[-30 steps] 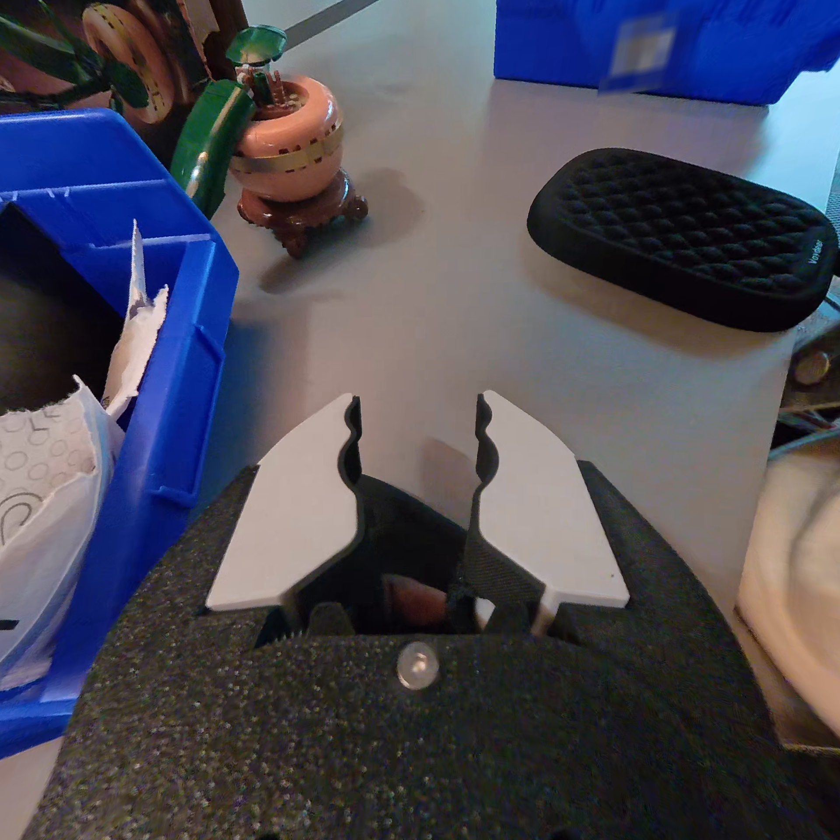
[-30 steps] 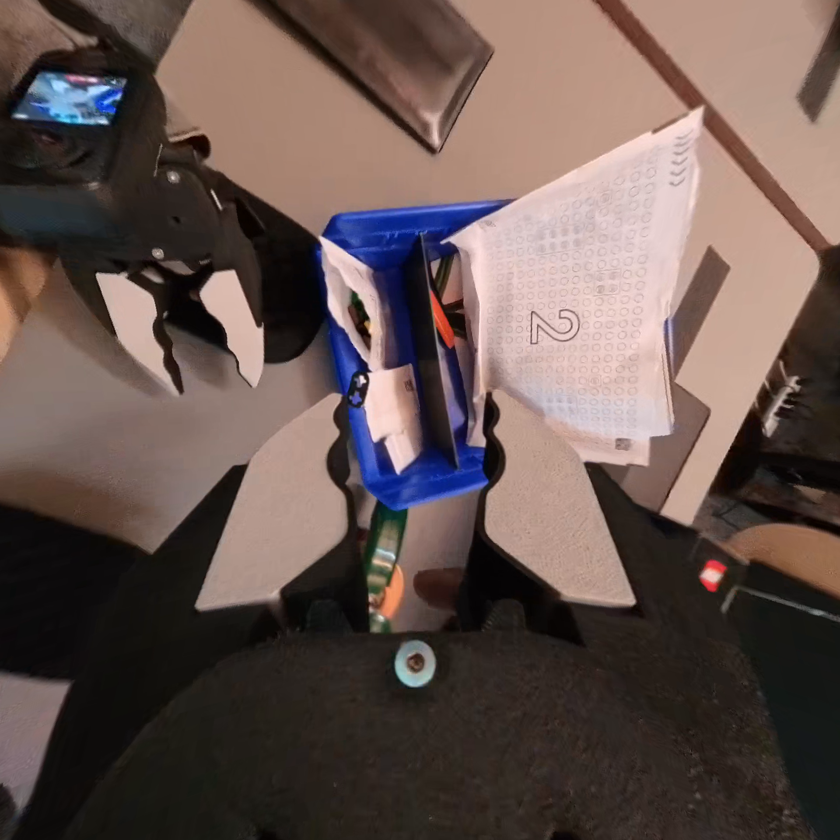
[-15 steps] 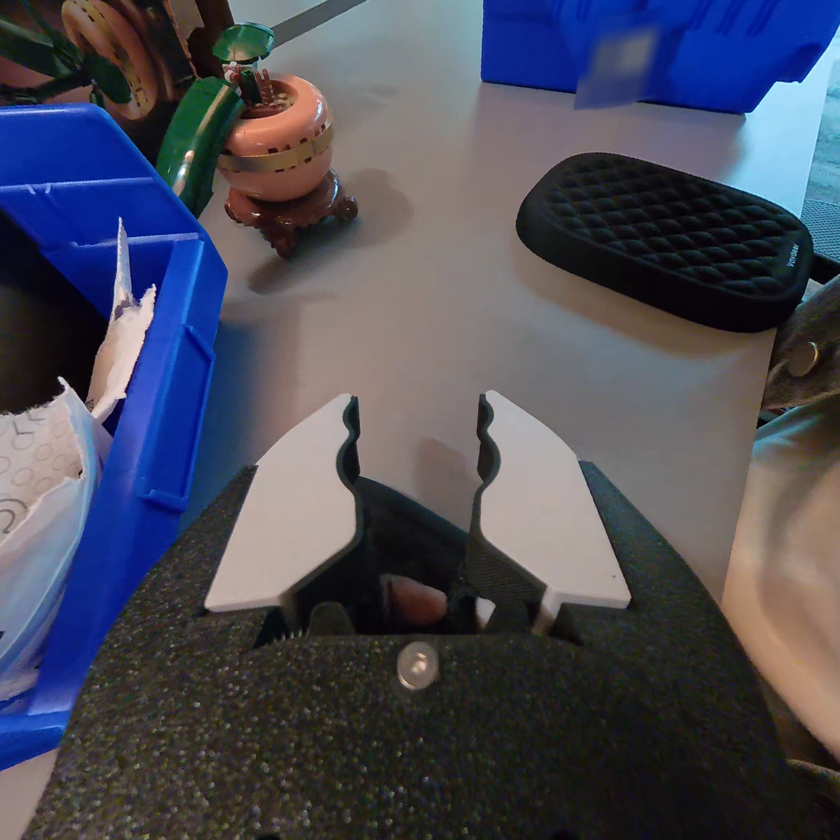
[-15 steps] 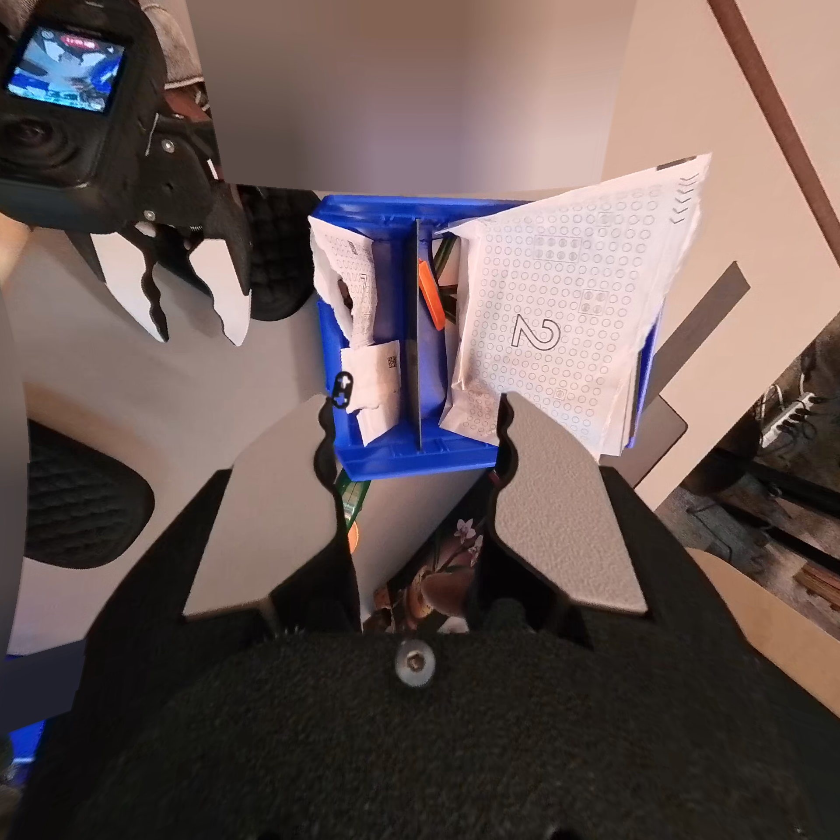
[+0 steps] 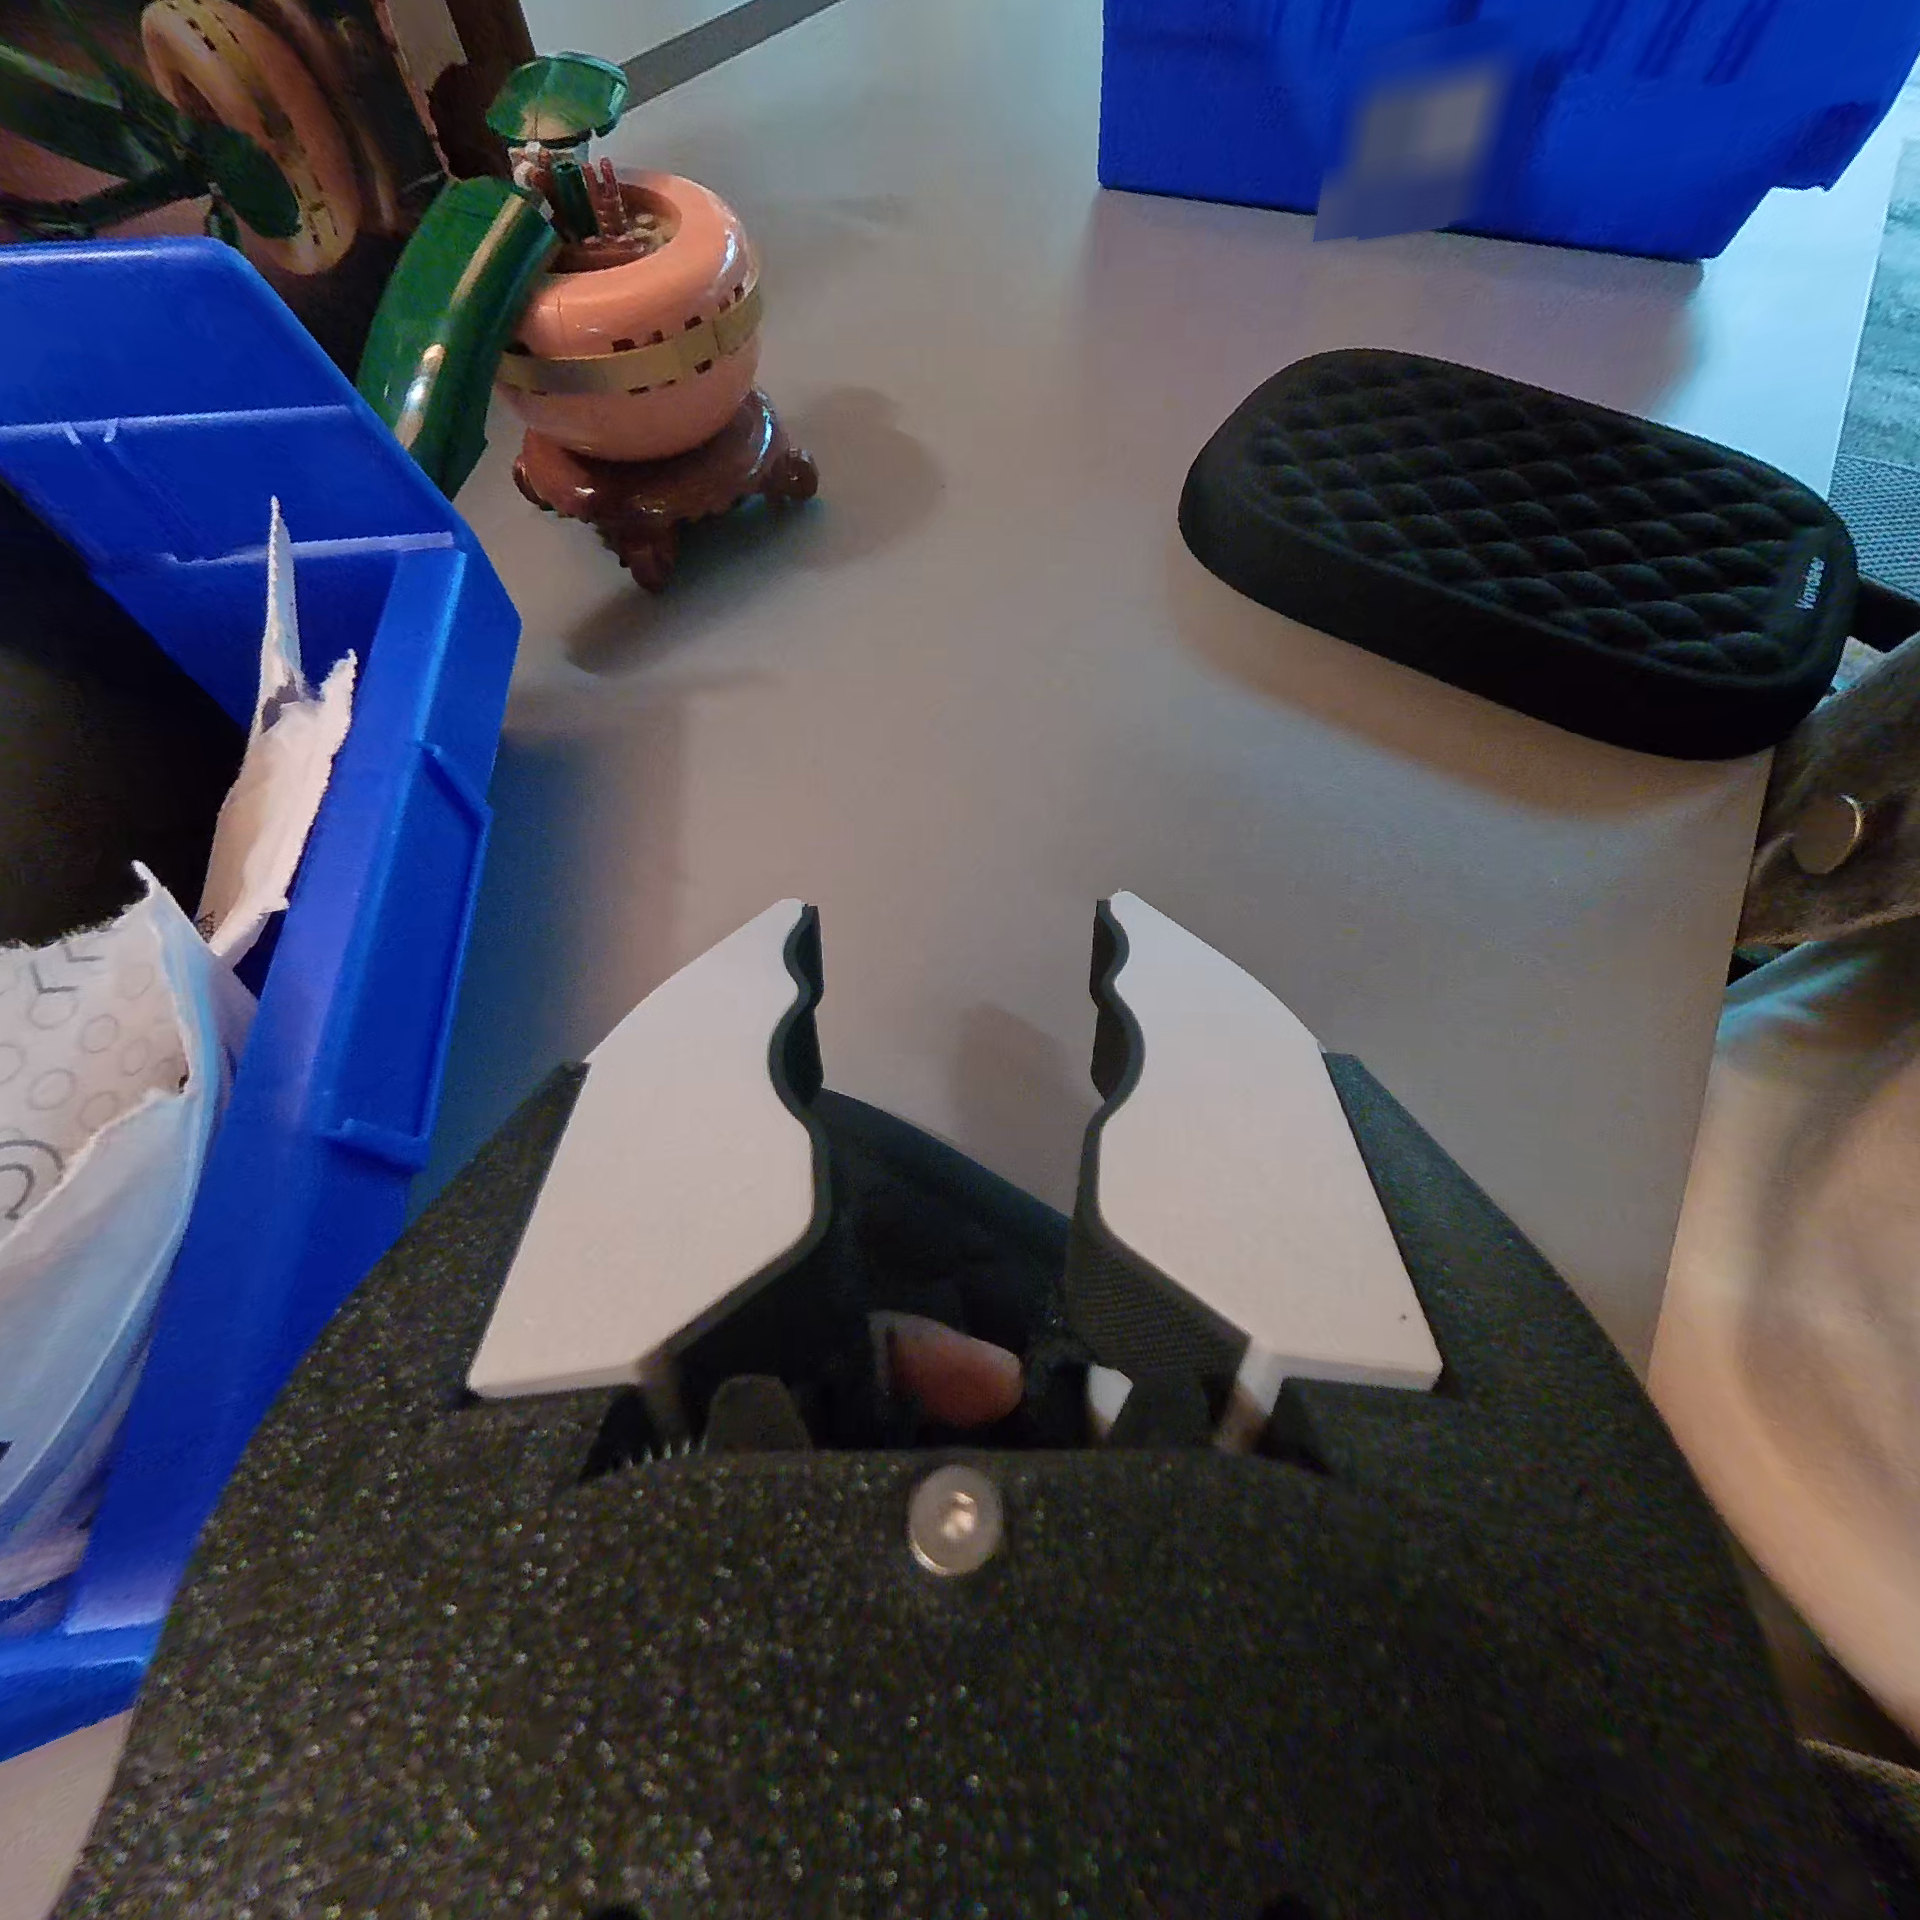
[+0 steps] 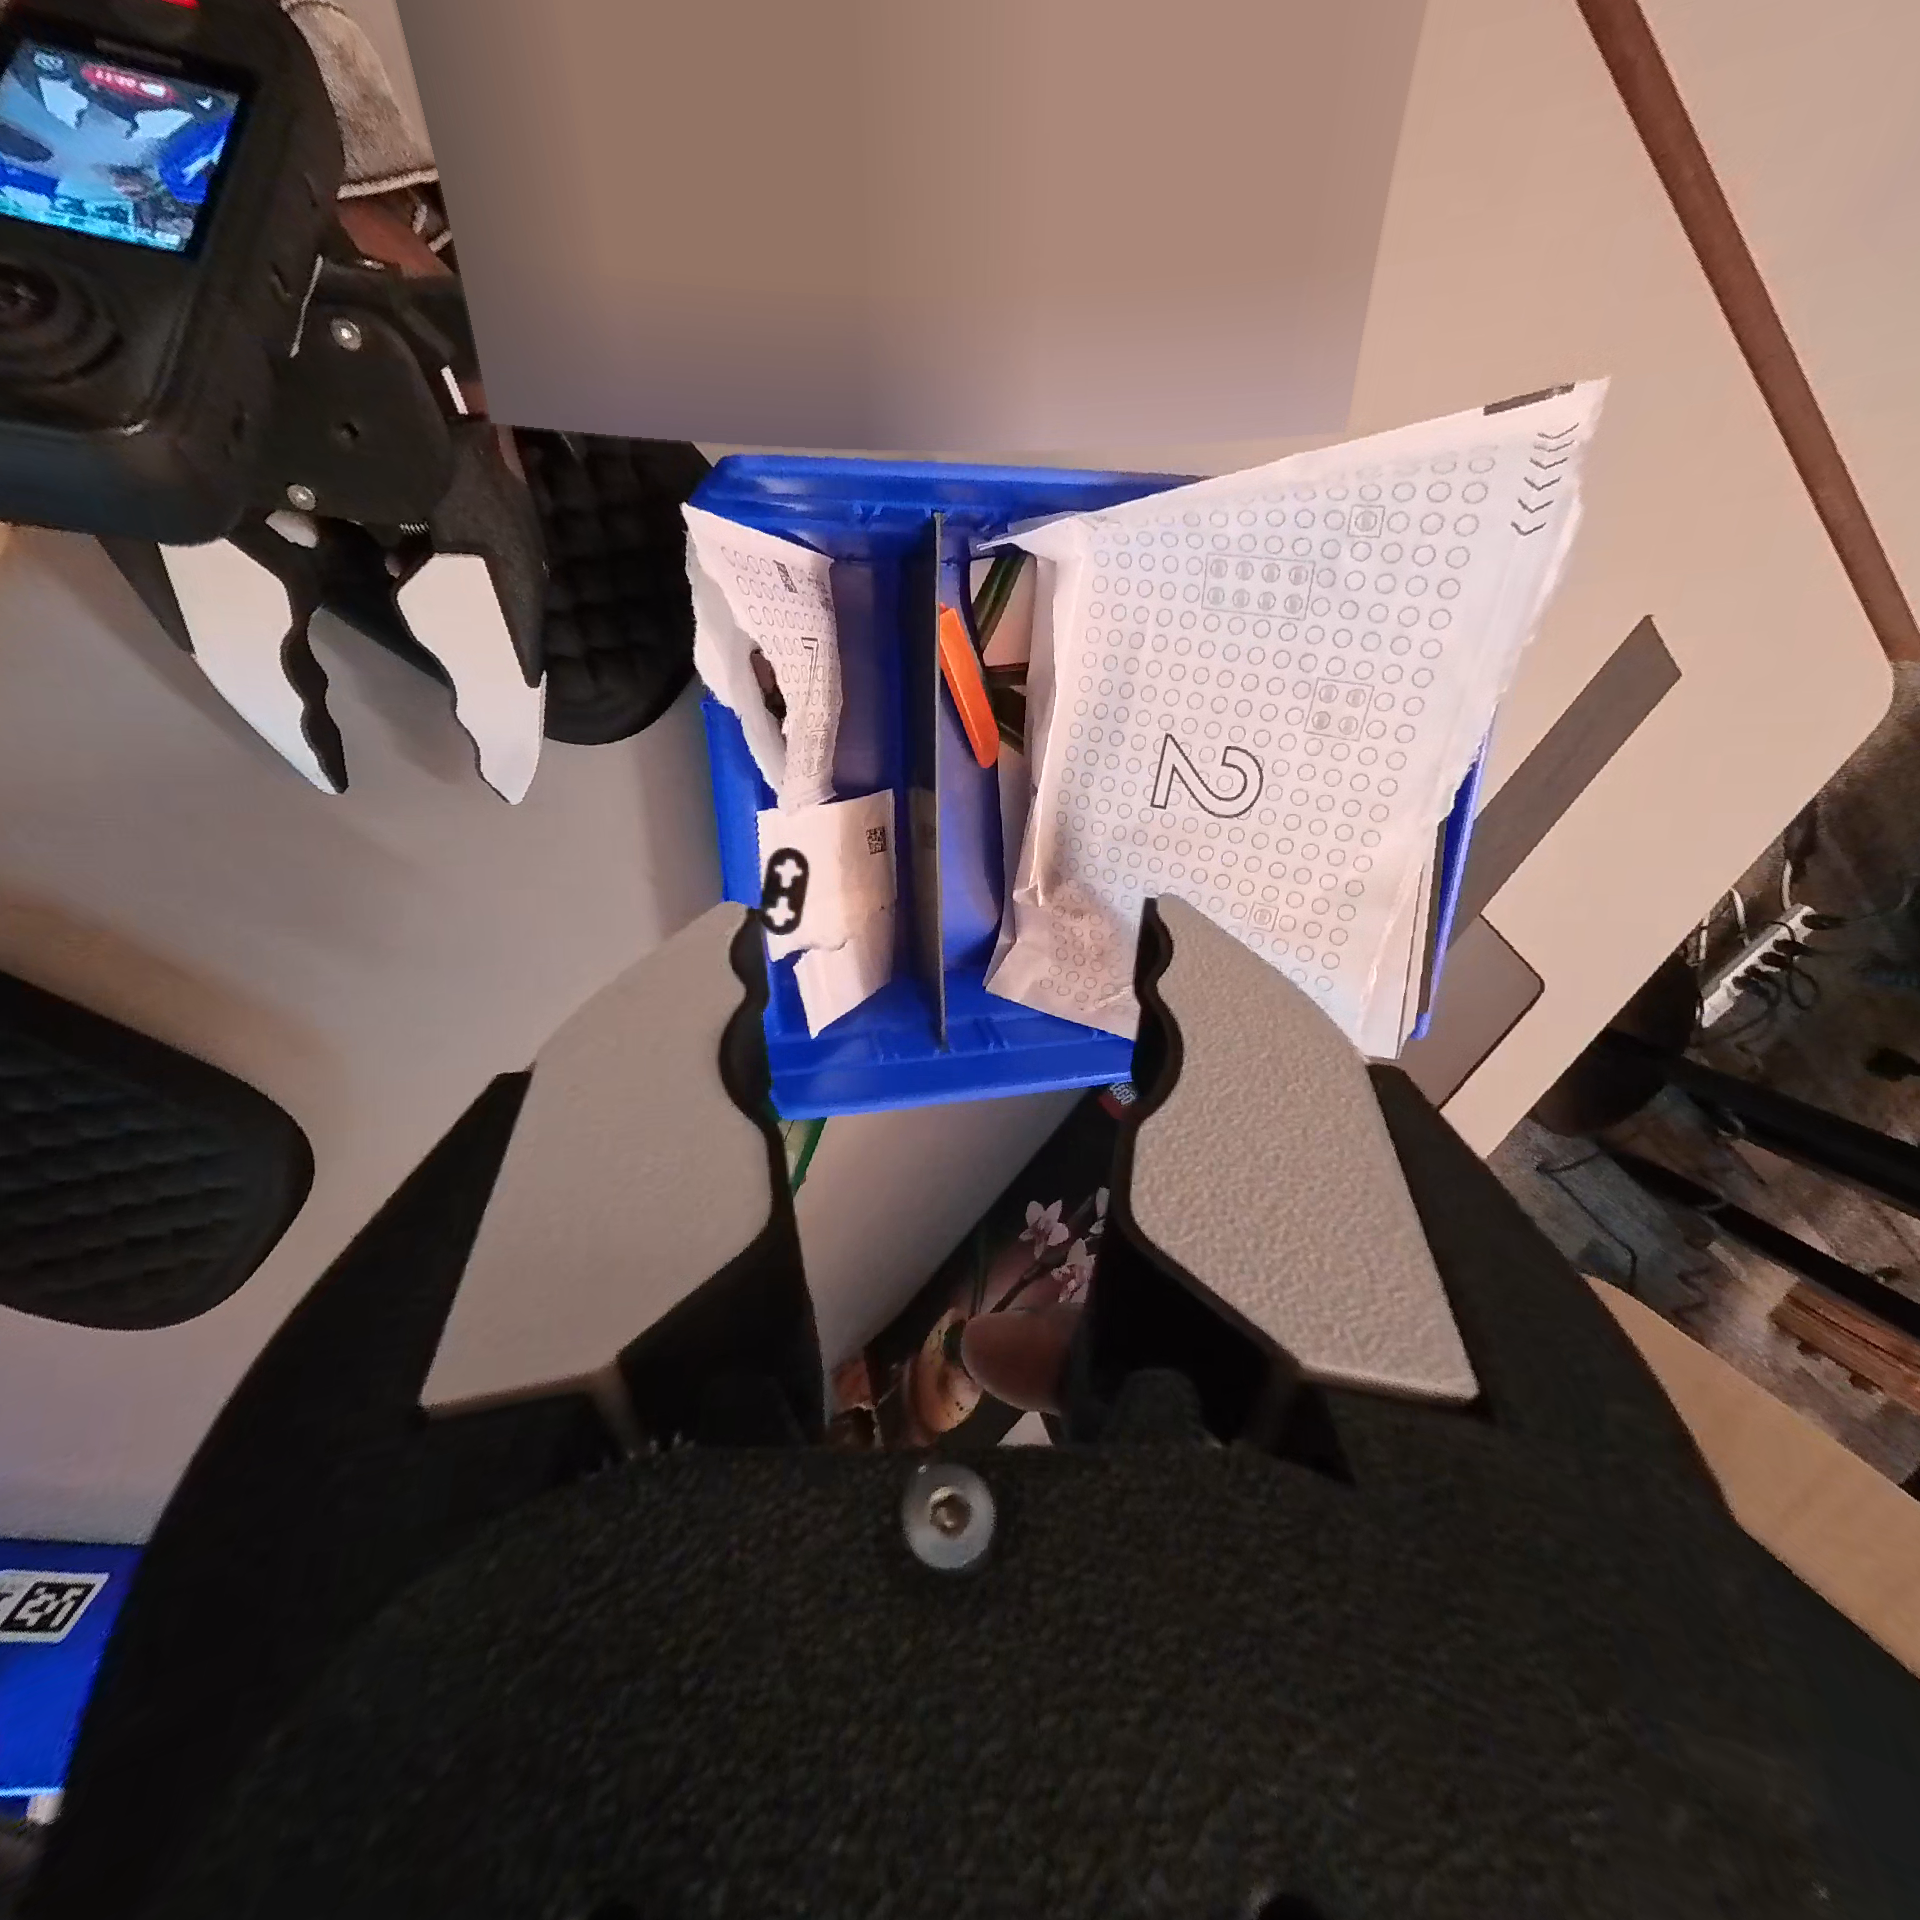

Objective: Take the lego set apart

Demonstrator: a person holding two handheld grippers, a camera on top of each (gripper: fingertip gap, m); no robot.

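Pink and brown, the lego flower pot stands on the grey table, one green leaf leaning against the blue bin. Torn paper bags fill the bin. The left gripper hovers well short of the pot, spread and empty; the right gripper hangs spread above the bin. A black pad lies nearby.
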